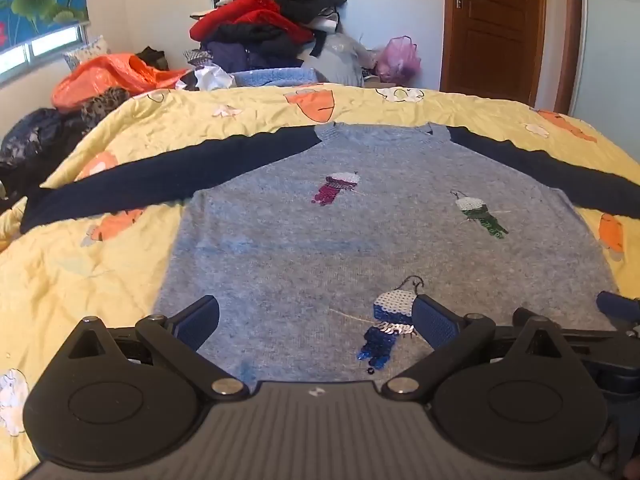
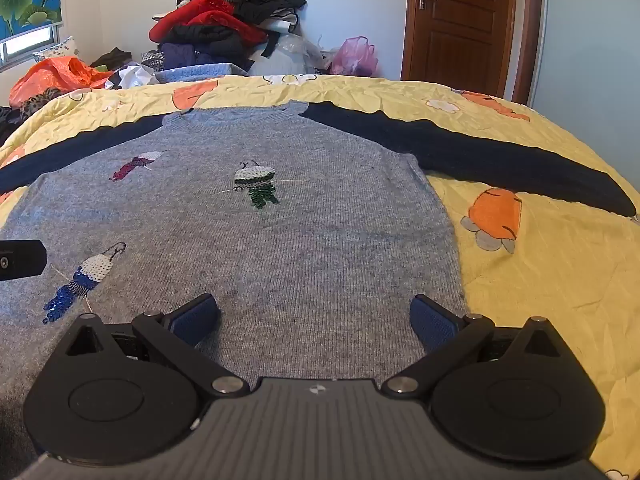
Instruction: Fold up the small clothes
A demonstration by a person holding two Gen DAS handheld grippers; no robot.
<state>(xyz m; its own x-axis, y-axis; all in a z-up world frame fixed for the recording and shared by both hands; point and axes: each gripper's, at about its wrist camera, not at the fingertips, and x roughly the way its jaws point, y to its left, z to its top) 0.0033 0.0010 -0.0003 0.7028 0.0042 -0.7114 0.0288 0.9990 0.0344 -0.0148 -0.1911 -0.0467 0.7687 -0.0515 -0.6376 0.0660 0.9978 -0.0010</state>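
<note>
Both tongs gape wide, empty: left tongs (image 1: pixel 316 320) and right tongs (image 2: pixel 316 318) hover over the hem, prob. ready to pinch it. Grey sweater (image 2: pixel 256 240) lies flat on the bed (image 2: pixel 540 280), navy sleeves (image 2: pixel 480 156) spread for folding.

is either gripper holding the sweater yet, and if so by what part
Nothing is held. The left gripper and right gripper are both open above the hem end of the grey knit sweater with navy sleeves, which lies flat on the yellow quilt.
</note>
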